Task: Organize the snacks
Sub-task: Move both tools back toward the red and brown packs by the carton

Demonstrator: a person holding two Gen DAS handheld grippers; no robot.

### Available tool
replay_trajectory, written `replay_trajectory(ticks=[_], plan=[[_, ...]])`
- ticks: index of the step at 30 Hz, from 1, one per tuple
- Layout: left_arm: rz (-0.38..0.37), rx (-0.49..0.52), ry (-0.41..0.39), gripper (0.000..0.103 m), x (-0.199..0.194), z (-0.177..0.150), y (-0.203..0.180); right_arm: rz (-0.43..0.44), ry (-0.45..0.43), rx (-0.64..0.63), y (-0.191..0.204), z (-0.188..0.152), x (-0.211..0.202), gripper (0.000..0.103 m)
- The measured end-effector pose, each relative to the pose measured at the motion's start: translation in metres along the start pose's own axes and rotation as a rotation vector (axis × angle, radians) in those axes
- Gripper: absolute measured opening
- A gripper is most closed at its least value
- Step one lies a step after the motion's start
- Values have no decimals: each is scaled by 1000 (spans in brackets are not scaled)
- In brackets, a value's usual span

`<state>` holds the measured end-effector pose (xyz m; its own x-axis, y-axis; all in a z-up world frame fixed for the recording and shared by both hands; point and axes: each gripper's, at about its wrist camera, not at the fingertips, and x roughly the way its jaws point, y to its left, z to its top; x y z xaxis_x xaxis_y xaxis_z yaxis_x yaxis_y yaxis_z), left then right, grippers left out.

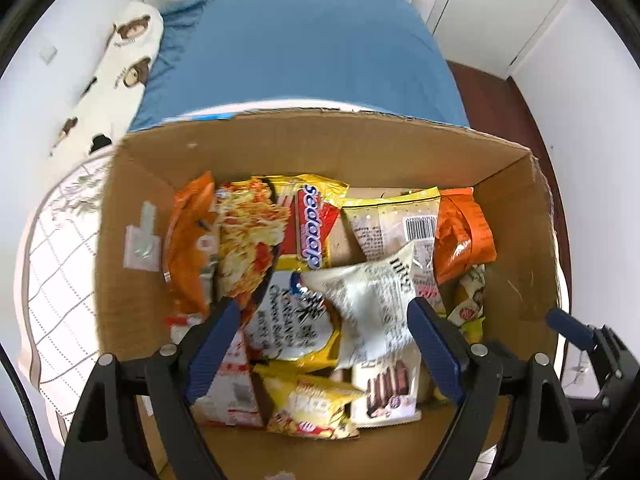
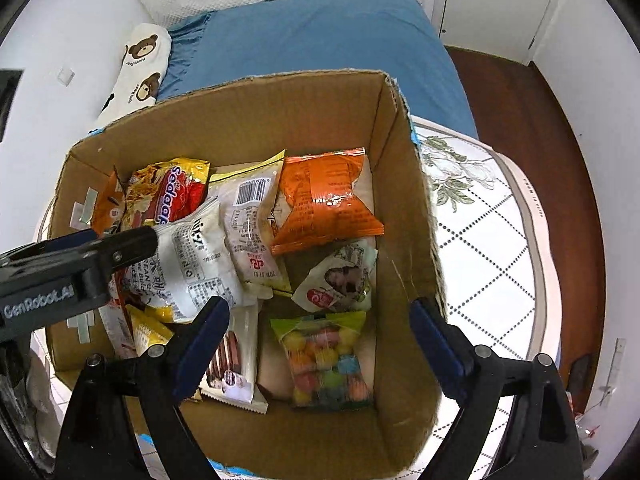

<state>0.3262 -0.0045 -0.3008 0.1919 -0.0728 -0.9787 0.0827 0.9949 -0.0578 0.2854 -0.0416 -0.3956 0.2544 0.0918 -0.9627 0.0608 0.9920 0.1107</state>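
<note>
From the left wrist, the left gripper [image 1: 324, 340] is hanging over the open cardboard box [image 1: 328, 148], its blue fingers [image 1: 214, 348] spread wide and gripping nothing. Between them a white packet [image 1: 372, 304] is lying on top of the heap, resting over a yellow-rimmed noodle pack [image 1: 296, 328]. A Sedaap noodle packet [image 1: 308, 224] is lying toward the box's far wall, with an orange bag [image 1: 188, 240] against the left wall and another orange bag [image 1: 462, 236] near the right wall. A chocolate wafer pack [image 1: 388, 392] is sitting near the box's near edge. The right gripper [image 1: 572, 332] is showing just at the box's right wall.

From the right wrist, the right gripper [image 2: 320, 340] is hovering over the box's [image 2: 400, 184] right half, its fingers [image 2: 436, 344] released and wide apart, the right one close to the right wall. A bag of coloured candies [image 2: 328, 360] is lying on the box floor between them, near the near right corner. Beyond it, a white-and-green pouch [image 2: 340, 280] is resting below the orange bag [image 2: 328, 200]. The left gripper [image 2: 120, 248] is reaching in from the left wall, over the white packet [image 2: 196, 264]. The box is standing on a white patterned surface [image 2: 488, 232].
</note>
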Motion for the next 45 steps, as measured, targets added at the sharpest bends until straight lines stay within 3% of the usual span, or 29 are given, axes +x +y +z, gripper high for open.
replay_trajectory(ticks=[5, 12, 32, 36, 41, 43, 45], plan=[[46, 26, -95, 86, -23, -25, 5, -7, -36, -5, 1, -21, -16, 94], [39, 15, -189, 86, -59, -62, 10, -5, -92, -21, 7, -47, -43, 94], [53, 9, -377, 86, -142, -149, 4, 47, -308, -14, 18, -124, -151, 94], [66, -9, -373, 86, -140, -159, 5, 70, -318, 7, 16, -136, -157, 94], [54, -56, -244, 86, -99, -172, 14, 102, -213, 53, -3, -152, -118, 93], [61, -71, -186, 86, -76, -178, 16, 108, -135, 67, -12, -157, -85, 75], [73, -74, -141, 86, -56, -183, 18, 118, -76, 87, -21, -160, -53, 69]])
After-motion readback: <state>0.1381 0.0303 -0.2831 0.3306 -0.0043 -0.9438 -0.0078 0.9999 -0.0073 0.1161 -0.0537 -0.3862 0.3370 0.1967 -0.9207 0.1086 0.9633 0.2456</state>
